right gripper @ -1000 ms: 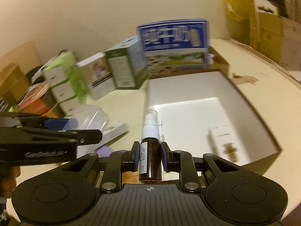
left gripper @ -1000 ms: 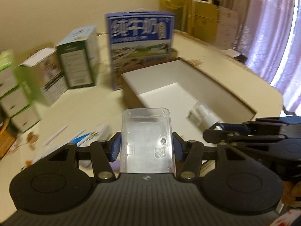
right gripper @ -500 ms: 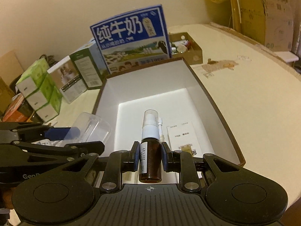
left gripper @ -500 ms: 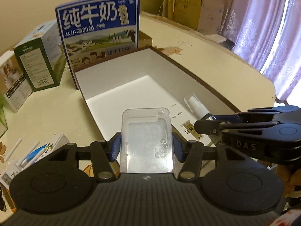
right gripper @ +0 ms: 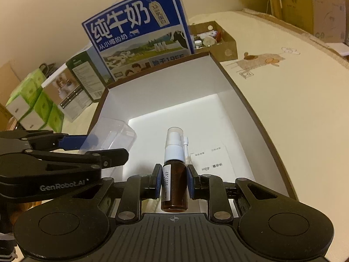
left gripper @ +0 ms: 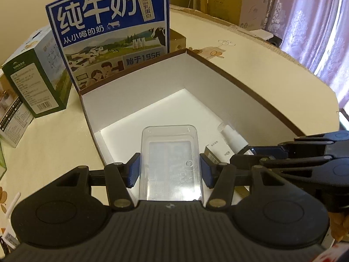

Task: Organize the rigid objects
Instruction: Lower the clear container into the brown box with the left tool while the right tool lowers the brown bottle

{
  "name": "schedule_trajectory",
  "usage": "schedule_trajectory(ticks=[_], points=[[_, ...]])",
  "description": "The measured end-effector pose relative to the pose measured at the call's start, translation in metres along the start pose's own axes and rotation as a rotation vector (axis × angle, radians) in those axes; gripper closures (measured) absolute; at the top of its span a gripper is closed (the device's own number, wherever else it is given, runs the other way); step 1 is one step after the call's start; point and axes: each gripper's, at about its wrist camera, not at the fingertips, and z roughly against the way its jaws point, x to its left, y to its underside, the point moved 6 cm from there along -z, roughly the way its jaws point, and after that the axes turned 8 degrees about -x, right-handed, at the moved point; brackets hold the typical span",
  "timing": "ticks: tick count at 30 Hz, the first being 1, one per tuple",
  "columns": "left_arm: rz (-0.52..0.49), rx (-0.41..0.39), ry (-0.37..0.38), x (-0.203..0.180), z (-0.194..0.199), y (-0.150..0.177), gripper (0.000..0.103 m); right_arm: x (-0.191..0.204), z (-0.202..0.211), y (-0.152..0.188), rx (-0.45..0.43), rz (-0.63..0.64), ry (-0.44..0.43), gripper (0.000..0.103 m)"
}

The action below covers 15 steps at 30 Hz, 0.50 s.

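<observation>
A tall blue milk carton [left gripper: 109, 30] stands against the far wall of the open white-lined cardboard box [left gripper: 139, 91] on the cream tabletop [left gripper: 250, 65], with a green-and-white carton [left gripper: 37, 80] left of it and a small brown box of oddments [right gripper: 220, 41] behind it. The left gripper [left gripper: 169, 170] pinches a clear rectangular plastic case [left gripper: 170, 159] by its long sides, long axis pointing away over the box's near-left corner. The right gripper [right gripper: 173, 183] is clamped on a brown spray bottle [right gripper: 174, 174], white nozzle forward, above a flat white packet [right gripper: 216, 161] on the box floor.

Left hand-held gripper [left gripper: 169, 171] clamped wide, right hand-held gripper [right gripper: 174, 182] clamped narrow — both angled downward
</observation>
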Motion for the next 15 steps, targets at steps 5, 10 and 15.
schedule_trajectory(ticks=[5, 10, 15], points=[[-0.026, 0.016, -0.021, 0.005, -0.016, -0.002, 0.051, 0.0, -0.014, -0.001, 0.017, -0.015, 0.009, 0.083], [-0.022, 0.025, -0.019, 0.009, -0.025, -0.002, 0.05, -0.002, -0.023, -0.001, 0.024, -0.038, 0.02, 0.083], [-0.026, 0.023, -0.022, 0.012, -0.028, 0.0, 0.046, -0.001, -0.026, 0.001, 0.026, -0.041, 0.022, 0.083]])
